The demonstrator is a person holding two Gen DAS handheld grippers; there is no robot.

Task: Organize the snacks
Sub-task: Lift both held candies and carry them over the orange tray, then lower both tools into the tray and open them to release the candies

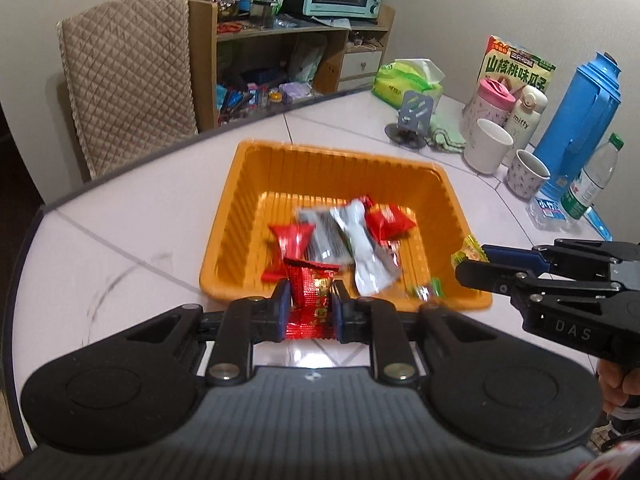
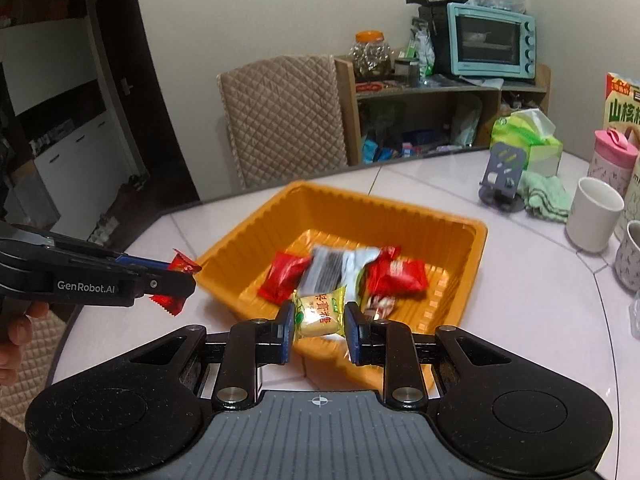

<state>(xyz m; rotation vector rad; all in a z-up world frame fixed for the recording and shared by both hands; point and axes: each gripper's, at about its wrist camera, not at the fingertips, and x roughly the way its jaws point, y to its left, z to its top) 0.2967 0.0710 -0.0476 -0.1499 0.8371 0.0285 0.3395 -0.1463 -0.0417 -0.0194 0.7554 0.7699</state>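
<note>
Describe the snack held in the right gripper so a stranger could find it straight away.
Start at the orange basket on the pale table. At its near rim, the right gripper is shut on a small yellow snack packet with a green top edge and red characters. The left gripper holds a red wrapper, and the basket's packets are mostly red or silver; this is the only yellow one.

Red snack packet (image 1: pixel 310 300) in left gripper (image 1: pixel 310 294)
</note>
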